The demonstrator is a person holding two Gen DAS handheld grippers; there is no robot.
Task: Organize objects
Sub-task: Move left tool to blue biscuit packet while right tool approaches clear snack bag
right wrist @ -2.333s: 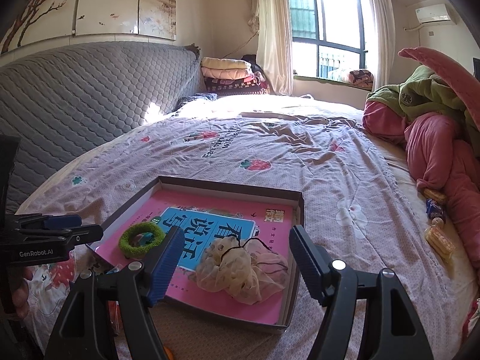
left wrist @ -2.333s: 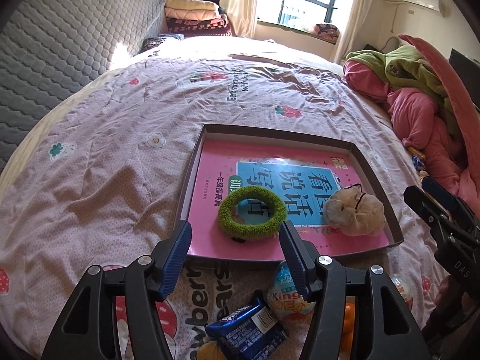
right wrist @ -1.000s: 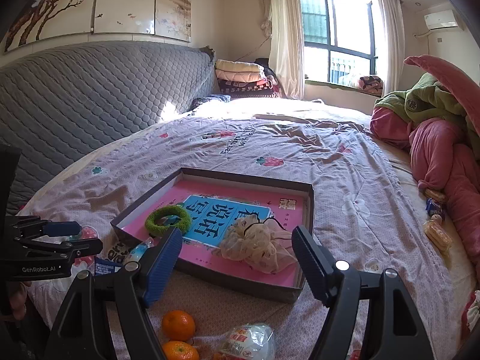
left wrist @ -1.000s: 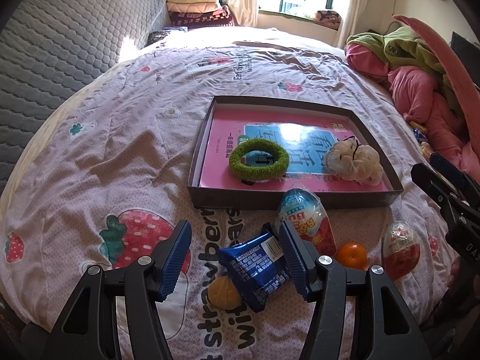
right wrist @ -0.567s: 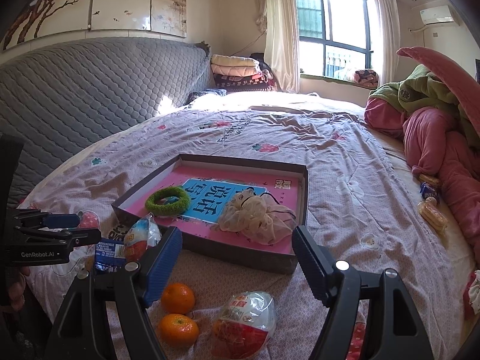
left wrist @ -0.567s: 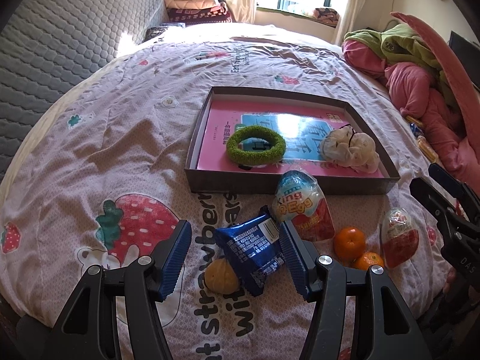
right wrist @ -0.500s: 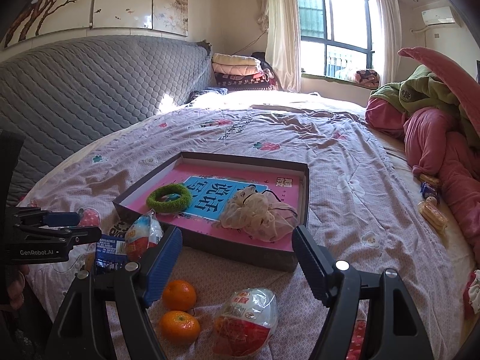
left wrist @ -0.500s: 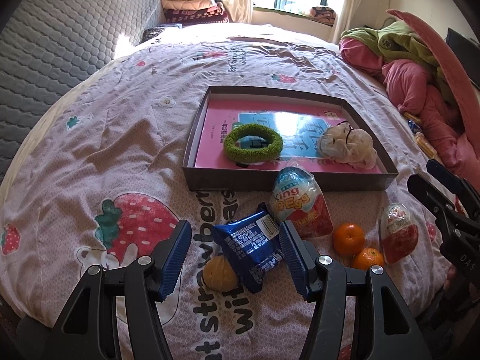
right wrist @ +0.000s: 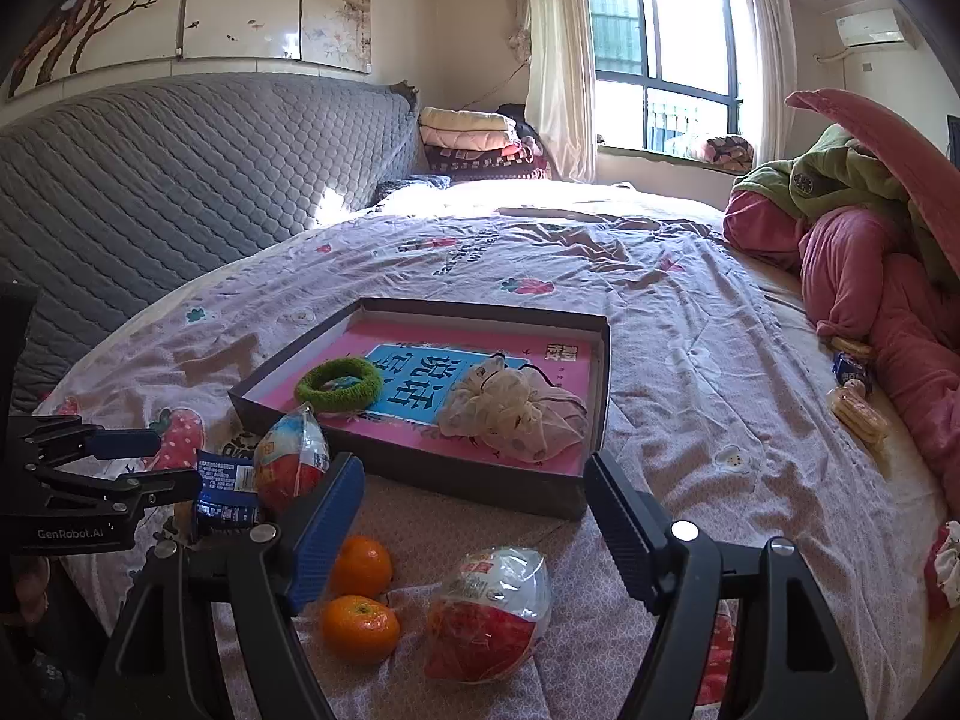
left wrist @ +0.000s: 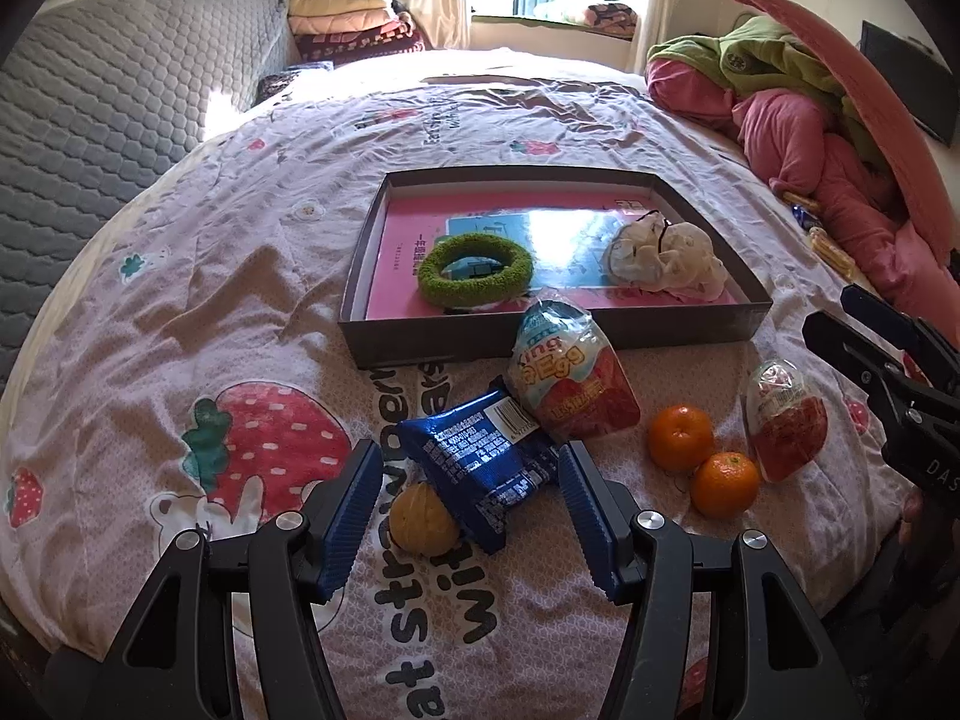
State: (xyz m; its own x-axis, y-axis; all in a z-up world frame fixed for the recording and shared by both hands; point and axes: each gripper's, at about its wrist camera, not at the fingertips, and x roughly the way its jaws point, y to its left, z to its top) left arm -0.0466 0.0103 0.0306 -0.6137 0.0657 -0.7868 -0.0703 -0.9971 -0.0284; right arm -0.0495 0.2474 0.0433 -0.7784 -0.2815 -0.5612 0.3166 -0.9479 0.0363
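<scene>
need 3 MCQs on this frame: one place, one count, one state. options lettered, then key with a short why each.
1. Where is the green ring?
A. inside the box
B. on the quilt beside the oranges
C. between the left tool's fingers

2. How many oranges lie on the bed?
A. one
B. two
C. four

3. What state is the right tool in?
A. shut on an orange
B. shut on the box rim
C. open, holding nothing

Key:
1 A, it lies on the pink book within the box walls.
2 B, two sit side by side by the egg packet.
3 C, its fingers stand wide apart above the quilt, touching nothing.
</scene>
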